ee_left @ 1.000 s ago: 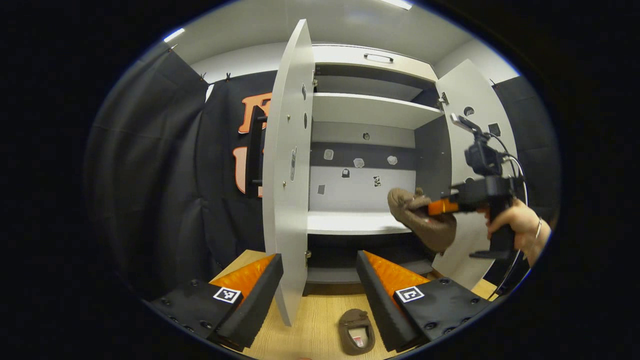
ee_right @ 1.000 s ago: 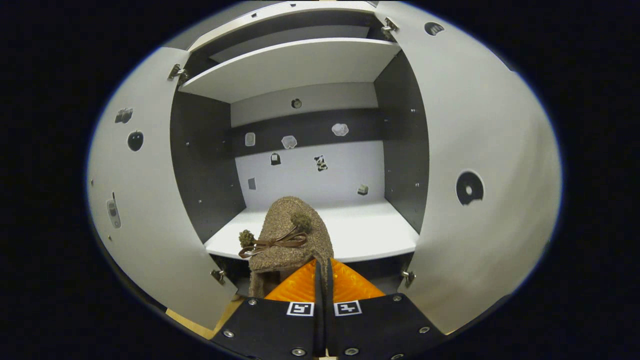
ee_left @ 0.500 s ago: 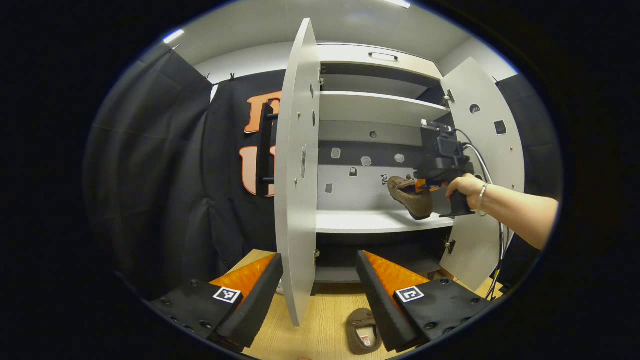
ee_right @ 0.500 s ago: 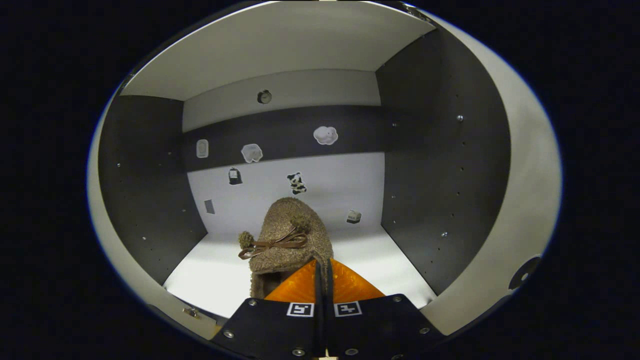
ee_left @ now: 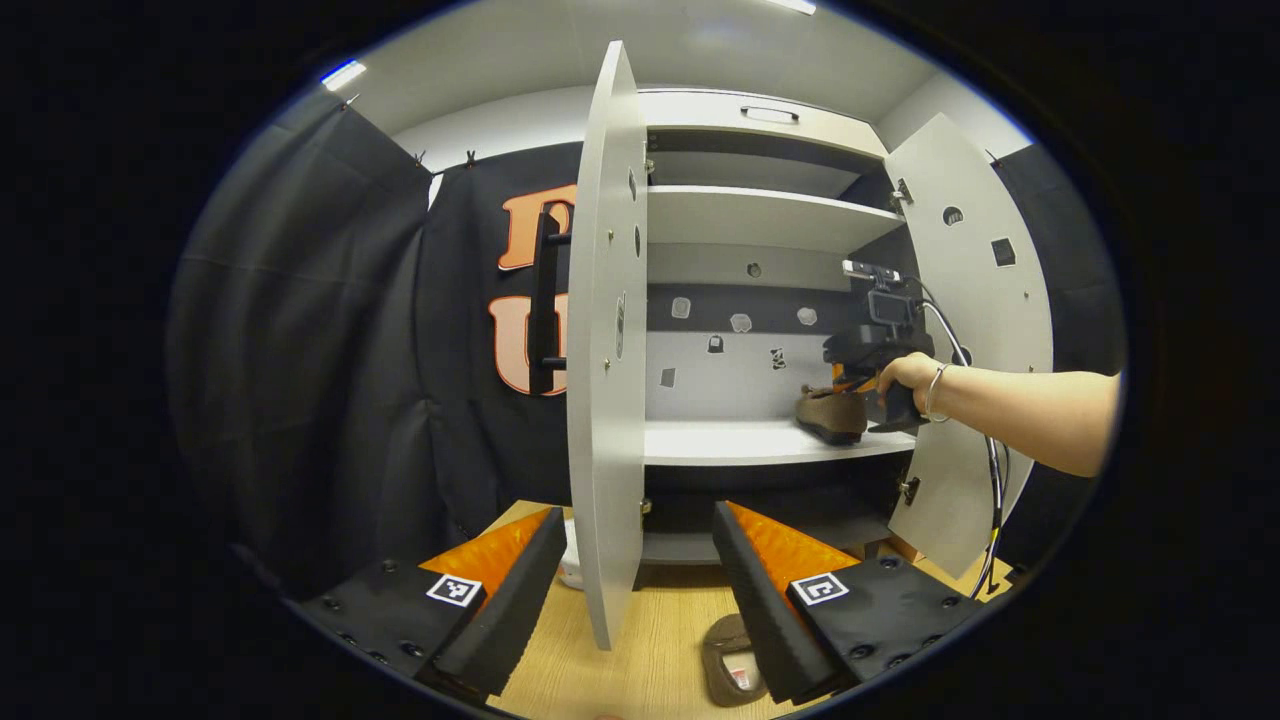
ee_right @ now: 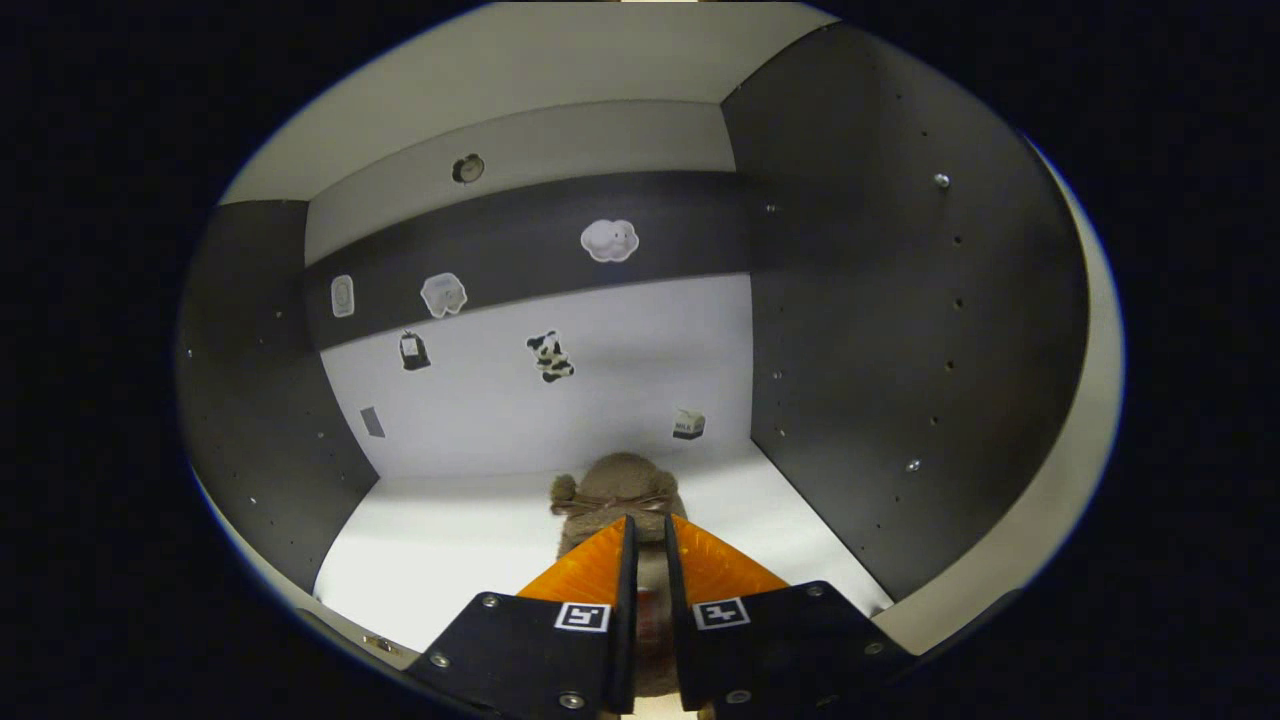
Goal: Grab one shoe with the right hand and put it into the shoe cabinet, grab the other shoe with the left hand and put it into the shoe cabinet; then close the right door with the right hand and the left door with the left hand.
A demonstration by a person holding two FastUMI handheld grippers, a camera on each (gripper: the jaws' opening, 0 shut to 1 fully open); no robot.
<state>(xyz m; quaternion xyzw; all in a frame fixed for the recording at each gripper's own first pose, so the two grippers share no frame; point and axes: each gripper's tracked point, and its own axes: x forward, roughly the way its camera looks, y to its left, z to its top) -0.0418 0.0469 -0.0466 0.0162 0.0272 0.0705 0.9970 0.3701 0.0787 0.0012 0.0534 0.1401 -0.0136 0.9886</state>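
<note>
A brown fuzzy shoe (ee_right: 620,490) with a bow lies flat on the white middle shelf (ee_right: 450,545) of the shoe cabinet, toe toward the back wall. My right gripper (ee_right: 645,522) stands just behind it, its fingers a little apart over the shoe's heel opening. The left gripper view has that shoe (ee_left: 832,412) on the shelf (ee_left: 720,440) with the right gripper (ee_left: 860,385) and a hand at it. The other brown shoe (ee_left: 733,672) lies on the floor by my left gripper (ee_left: 637,512), which is open and holds nothing.
Both cabinet doors stand open: the left door (ee_left: 600,350) edge-on right ahead of my left gripper, the right door (ee_left: 970,300) behind a person's arm (ee_left: 1030,410). A wooden floor (ee_left: 640,640) lies below. An upper shelf (ee_left: 750,215) sits above.
My right gripper went deeper into the cabinet and lowered the shoe onto the middle shelf; its fingers have parted slightly. The left gripper shifted a little left.
</note>
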